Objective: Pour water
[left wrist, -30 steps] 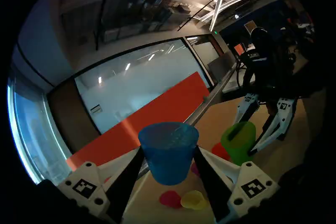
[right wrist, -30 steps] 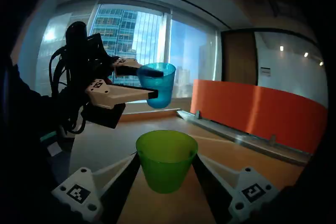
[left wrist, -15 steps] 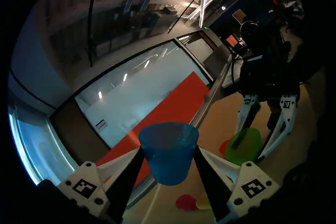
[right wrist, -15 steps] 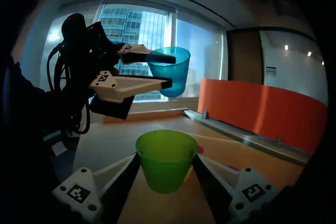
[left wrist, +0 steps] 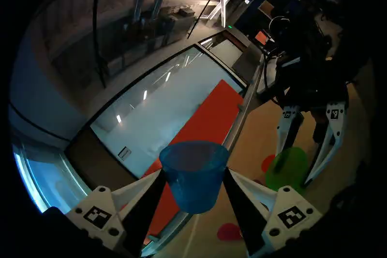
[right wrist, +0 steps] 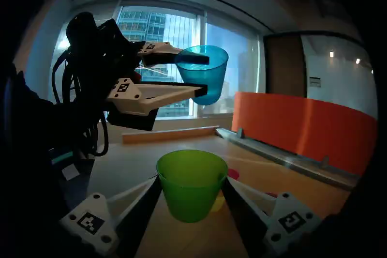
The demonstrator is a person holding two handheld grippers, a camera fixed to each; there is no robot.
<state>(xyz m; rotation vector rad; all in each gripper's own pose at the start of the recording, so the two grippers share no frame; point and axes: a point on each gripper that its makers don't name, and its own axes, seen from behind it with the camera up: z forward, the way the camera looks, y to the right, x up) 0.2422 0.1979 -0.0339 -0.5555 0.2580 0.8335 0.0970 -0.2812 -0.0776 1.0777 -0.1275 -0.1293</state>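
Blue and translucent, the tapered plastic cup (left wrist: 194,175) is pinched between the two fingers of the left gripper (left wrist: 194,183), one finger pressed on each side of its wall. In the right gripper view it is held in the air, near upright, above and beyond a green translucent plastic cup (right wrist: 192,185), with a clear gap left between the two. The green cup is clamped likewise by the right gripper (right wrist: 192,195), both fingers set against its sides, and is carried upright over a tan wooden tabletop (right wrist: 121,166). Whether water is held in either cup cannot be told. A small flat red disc (left wrist: 228,231) is seen lying on the tabletop. An orange wall panel (right wrist: 309,127) is set along the table's far side, and glass towers are shown through a large window (right wrist: 159,30) behind the left gripper.
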